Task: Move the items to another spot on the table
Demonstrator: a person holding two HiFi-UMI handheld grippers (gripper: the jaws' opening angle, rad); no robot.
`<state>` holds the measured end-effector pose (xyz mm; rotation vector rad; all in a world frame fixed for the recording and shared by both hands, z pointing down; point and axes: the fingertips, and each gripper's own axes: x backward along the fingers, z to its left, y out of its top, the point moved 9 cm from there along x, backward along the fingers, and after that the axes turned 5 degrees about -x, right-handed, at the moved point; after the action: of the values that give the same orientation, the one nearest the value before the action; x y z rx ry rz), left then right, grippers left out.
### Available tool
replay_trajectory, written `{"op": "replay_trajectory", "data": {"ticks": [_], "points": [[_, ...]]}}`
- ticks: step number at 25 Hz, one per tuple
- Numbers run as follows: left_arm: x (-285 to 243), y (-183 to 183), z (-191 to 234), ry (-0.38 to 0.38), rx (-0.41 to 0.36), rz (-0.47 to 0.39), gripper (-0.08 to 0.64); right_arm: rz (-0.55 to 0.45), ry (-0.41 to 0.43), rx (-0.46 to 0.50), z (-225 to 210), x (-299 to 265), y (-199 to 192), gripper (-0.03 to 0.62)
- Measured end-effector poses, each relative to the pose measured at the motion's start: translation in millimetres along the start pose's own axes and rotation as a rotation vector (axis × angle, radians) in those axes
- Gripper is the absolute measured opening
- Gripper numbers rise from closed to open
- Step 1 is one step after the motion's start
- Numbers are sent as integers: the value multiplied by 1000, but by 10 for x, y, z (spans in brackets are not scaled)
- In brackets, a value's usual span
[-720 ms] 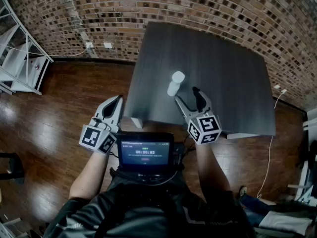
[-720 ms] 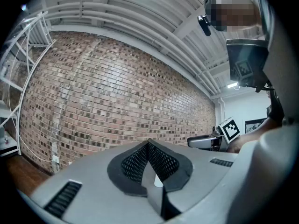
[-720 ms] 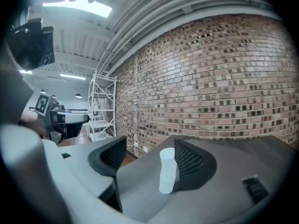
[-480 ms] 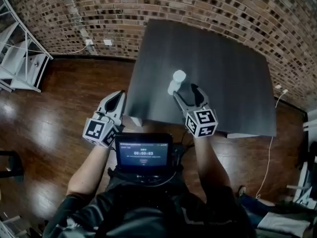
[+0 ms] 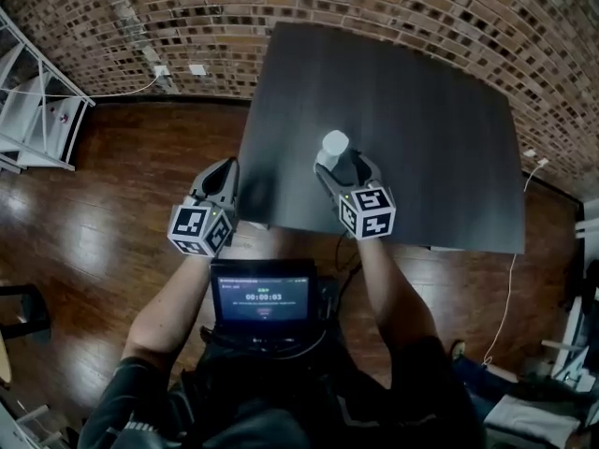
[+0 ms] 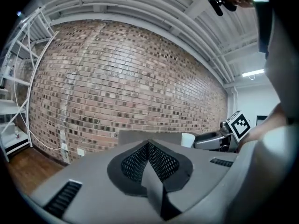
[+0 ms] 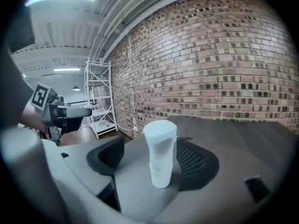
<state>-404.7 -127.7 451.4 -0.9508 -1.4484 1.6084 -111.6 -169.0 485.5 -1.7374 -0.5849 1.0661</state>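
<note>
Right gripper (image 5: 341,166): jaws wide apart, low over the table (image 5: 426,110) near its front edge. White bottle (image 7: 160,150) stands upright on the table between the jaws, about centred. A gap shows on each side, so neither pad touches it. Nothing else lies between jaws and bottle. The bottle narrows at its middle, and its top is wider than its base.

Ahead of this gripper: bare dark tabletop, then a brick wall (image 5: 374,7). To its far left: white shelf rack (image 7: 98,97) against the wall, on the wood floor (image 5: 94,241).

Left gripper (image 5: 224,174): jaws pressed together, nothing in them. It sits well apart to the left of the right gripper, at the table's left front corner, tips about level with the edge. From its own view, the bottle and the right gripper show off to its right, brick wall ahead.

Behind both grippers, at the person's waist: a small screen (image 5: 263,293), lit. Right of the table, a white cable (image 5: 510,297) trails down across the floor. Two wall sockets (image 5: 197,69) sit low on the wall, ahead of the left gripper.
</note>
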Motion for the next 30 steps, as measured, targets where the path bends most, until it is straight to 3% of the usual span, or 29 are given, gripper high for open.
{"op": "replay_trajectory", "data": {"ticks": [8,19,23,30], "points": [[-364,-280,61,-38,-3,49,-8,66,-29,-39,-113,-368,-214,360],[-877,-650,116,-47,39,189,-8,90,-55,-83,-166,-654,-259,358],[-882,-731,72,-70,51,200,-8,85,-89,-74,-211,-692,-266,262],[-808,-684,87,-83,58,183,-8,64,-100,-70,-195,-682,-238,249]]}}
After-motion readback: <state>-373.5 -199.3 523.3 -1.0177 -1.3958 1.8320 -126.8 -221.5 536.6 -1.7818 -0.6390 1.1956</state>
